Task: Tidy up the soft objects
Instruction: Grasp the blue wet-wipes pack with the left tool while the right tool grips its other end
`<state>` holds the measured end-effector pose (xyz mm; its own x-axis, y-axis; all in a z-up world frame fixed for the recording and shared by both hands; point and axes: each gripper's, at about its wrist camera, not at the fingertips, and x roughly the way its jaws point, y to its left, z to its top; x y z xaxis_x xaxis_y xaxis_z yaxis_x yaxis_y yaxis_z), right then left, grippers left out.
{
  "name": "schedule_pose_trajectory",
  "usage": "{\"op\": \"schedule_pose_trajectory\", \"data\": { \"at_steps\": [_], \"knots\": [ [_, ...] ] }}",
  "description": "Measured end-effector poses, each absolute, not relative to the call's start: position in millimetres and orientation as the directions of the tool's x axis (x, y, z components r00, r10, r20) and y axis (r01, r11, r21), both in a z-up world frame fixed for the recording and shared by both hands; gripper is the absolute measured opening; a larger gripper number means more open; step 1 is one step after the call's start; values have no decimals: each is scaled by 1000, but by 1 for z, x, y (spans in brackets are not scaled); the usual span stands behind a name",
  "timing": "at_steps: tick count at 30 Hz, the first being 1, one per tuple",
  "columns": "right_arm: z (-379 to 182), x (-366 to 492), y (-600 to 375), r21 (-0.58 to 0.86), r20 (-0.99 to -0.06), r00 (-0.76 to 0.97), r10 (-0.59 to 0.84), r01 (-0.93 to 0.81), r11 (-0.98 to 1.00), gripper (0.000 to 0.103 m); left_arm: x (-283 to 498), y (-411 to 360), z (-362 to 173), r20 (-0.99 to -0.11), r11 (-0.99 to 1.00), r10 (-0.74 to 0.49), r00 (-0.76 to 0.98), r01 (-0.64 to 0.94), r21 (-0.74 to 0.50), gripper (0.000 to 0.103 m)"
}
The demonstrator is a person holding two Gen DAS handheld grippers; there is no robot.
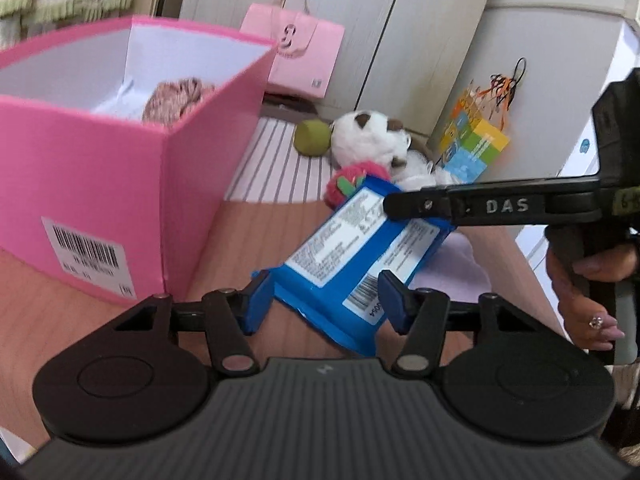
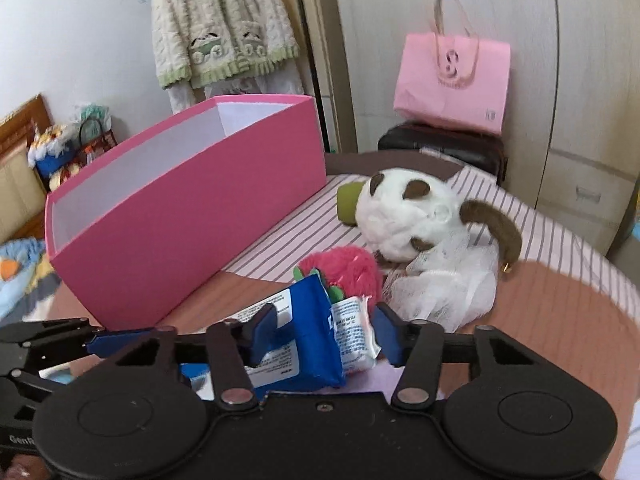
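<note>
Left wrist view: left hand-held gripper [image 1: 326, 300] clamped on near end of blue wipes pack [image 1: 352, 256], lifted aslant over table [image 1: 248, 240] beside pink box [image 1: 120, 184]; right hand-held gripper [image 1: 404, 204] at far end.

Right wrist view: right hand-held gripper [image 2: 326, 332] pinching pack [image 2: 308, 320]; plush dog [image 2: 412, 220] and pink fluffy toy [image 2: 348, 268] behind.

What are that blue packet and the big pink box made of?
Blue packet: looks like soft plastic film, glossy; it creases and bears printed labels and a barcode. Pink box: seemingly paper-covered cardboard, matte, with stiff straight walls, crisp edges, white inside and a barcode sticker.
</note>
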<state>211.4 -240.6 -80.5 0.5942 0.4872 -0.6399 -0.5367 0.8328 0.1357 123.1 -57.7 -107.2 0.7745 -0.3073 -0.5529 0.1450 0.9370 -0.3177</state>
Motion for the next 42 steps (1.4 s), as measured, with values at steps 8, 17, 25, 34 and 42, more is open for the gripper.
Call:
{"op": "schedule_pose_trajectory", "data": {
  "at_steps": [8, 17, 25, 34, 42],
  "knots": [
    [-69, 203, -249, 94, -583, 643, 497, -554, 827, 52, 127, -53, -112, -599, 927, -303, 741, 85, -364, 57],
    [-84, 201, -245, 136, -649, 569, 505, -566, 813, 36, 127, -41, -116, -595, 892, -344, 727, 55, -449, 41],
    [-90, 183, -232, 91, -643, 596, 481, -564, 821, 35, 127, -45, -120, -571, 862, -393, 721, 72, -503, 30],
    [-96, 156, -227, 42, -585, 684, 437, -512, 858, 38, 132, -52, -115, -578, 871, -368, 729, 53, -488, 30],
    [-93, 144, -226, 65, -587, 662, 467, -536, 842, 54, 129, -40, -117, -575, 846, -430, 696, 90, -525, 30]
  ]
}}
